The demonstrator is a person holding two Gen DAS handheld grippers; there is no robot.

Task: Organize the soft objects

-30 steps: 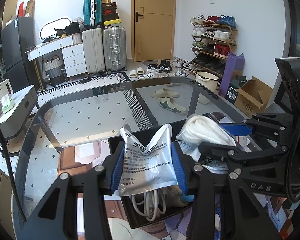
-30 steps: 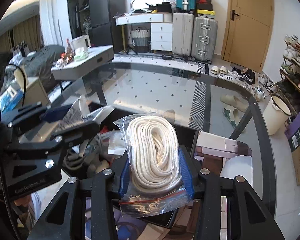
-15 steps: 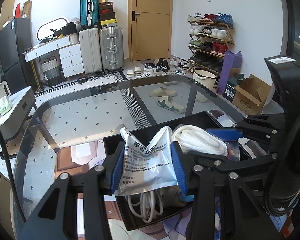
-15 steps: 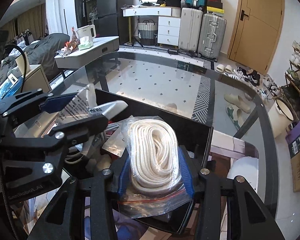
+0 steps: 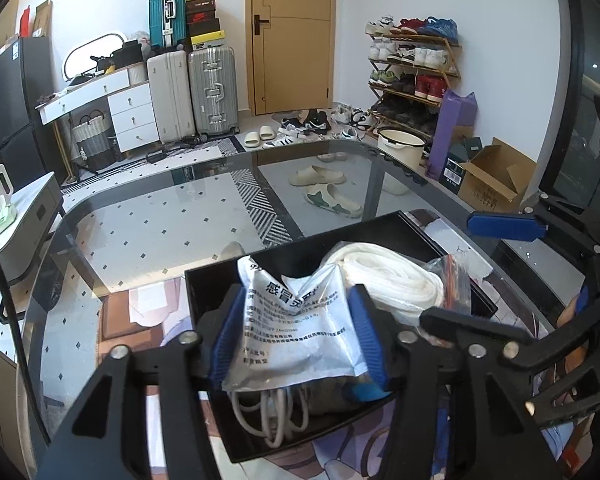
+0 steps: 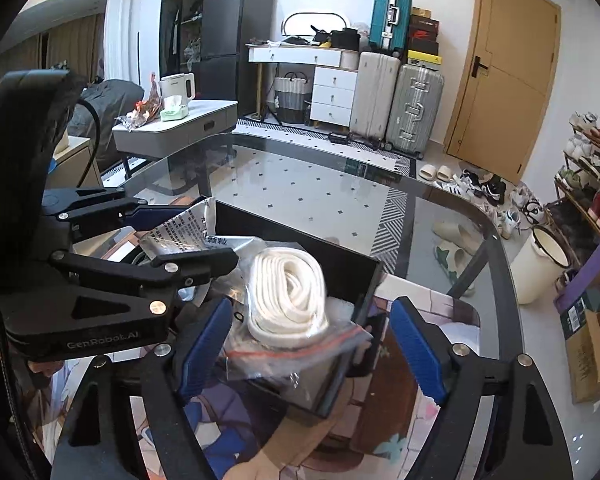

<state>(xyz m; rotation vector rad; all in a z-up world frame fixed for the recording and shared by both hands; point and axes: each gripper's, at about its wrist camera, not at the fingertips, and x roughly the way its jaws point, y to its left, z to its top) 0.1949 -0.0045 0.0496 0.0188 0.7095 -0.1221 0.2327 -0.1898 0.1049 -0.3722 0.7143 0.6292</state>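
The left gripper [image 5: 298, 334] has its blue pads against a silver foil packet [image 5: 300, 320] printed with black text; its jaws are opening. The right gripper [image 6: 310, 350] is released, its jaws opening wide, with a clear zip bag of white rope [image 6: 288, 296] lying loose between them. Both items sit over a black tray [image 5: 380, 226], the rope bag resting in it. The tray stands on a glass table [image 5: 140, 232].

Suitcases [image 5: 192, 92], shoe rack [image 5: 414, 68], perhaps a kettle [image 6: 179, 84]
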